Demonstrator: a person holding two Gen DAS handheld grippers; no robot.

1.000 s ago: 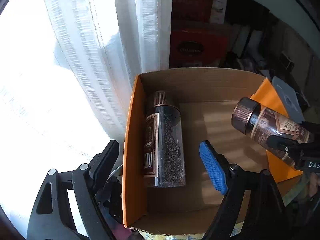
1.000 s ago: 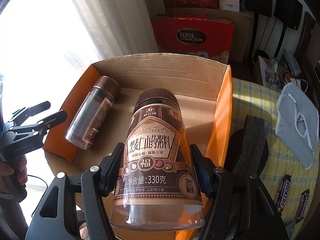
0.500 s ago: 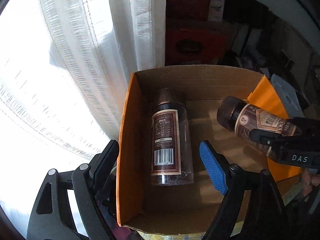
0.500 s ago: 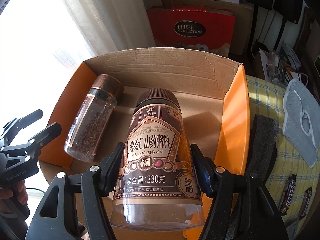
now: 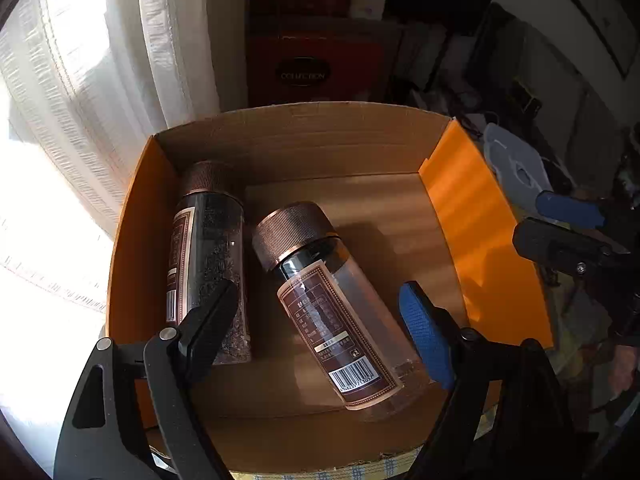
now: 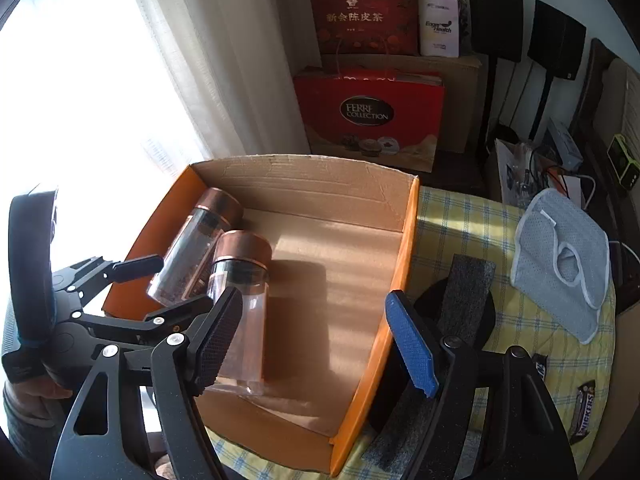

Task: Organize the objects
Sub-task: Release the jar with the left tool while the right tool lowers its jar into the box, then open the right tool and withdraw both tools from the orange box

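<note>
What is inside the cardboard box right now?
Two copper-lidded jars lie on their sides in the cardboard box: a jar of dark granules by the left wall and an empty-looking clear jar beside it. The near left corner is covered by a gripper finger.

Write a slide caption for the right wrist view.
Two copper-lidded jars, a full jar and a clear jar, lie in the cardboard box; the right hand-held gripper is opening, nothing between its jaws.

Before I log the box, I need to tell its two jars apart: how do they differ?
The jar by the orange wall holds dark loose grains; the middle jar looks clear and empty. The first lies along the box wall; the second lies askew, its lid leaning toward the first. Both lie flat, with ribbed copper-brown lids and brown labels.
</note>
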